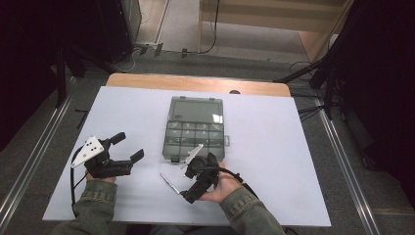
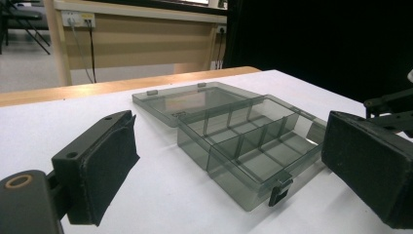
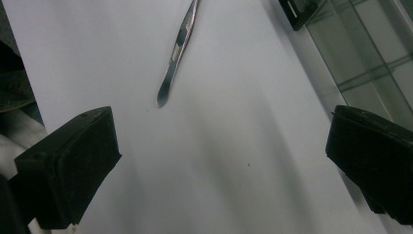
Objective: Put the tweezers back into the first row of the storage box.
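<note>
Your right tool (image 3: 224, 161) hangs spread above the tweezers (image 3: 178, 51) on the counter (image 1: 274, 147); your left tool (image 2: 234, 161), spread, faces the open box (image 2: 234, 136)

White table (image 1: 274, 147), wall sockets (image 2: 78, 18)

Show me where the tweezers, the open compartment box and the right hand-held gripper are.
tweezers (image 3: 177, 51): right gripper view, middle of the metal shaft.
compartment box (image 1: 195, 140): high view, divided tray near the person.
right hand-held gripper (image 3: 221, 168): right gripper view, midway between its two black jaws, which stand wide apart.
</note>
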